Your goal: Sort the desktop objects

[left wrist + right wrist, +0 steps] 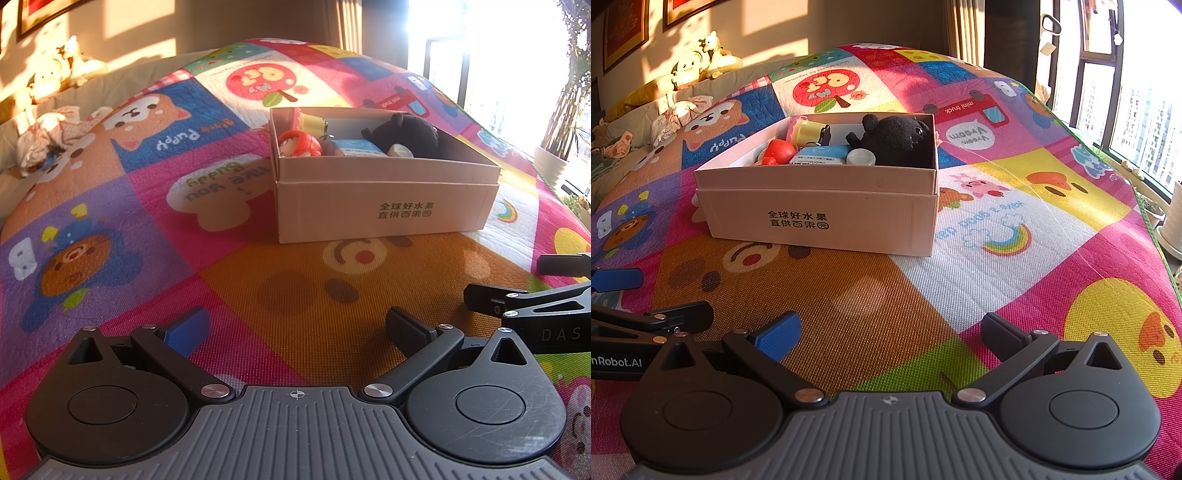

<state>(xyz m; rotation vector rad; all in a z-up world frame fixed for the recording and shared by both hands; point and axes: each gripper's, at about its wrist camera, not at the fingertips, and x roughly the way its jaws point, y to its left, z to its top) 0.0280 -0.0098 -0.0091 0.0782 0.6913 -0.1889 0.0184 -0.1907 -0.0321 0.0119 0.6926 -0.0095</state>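
Both grippers hover low over the cartoon play mat (1015, 206), side by side, jaws spread wide and holding nothing. The left gripper (295, 325) faces the cardboard box (384, 206) from ahead and slightly to its right; the right gripper (890, 328) sees the same box ahead and to its left. From each wrist view the other gripper's fingers poke in at the near edge.

Everything that looks sortable already sits inside the box: a black plush toy (897, 140) at the right end, a red round figure (777, 151) at the left end, a pale blue carton (820, 155) and a white round cap (860, 157) between them, and a yellow cylinder (809, 131) behind. No loose object shows on the mat near either gripper, so the sorting appears finished or close to it.

If a further pick is wanted, the sensible course is to lift whichever gripper is used above the box's near wall before reaching in, coming down from over the rim rather than pushing forward, since the light box would probably slide on the mat. The plush is soft and bulky, and should take a wide, gentle pinch.
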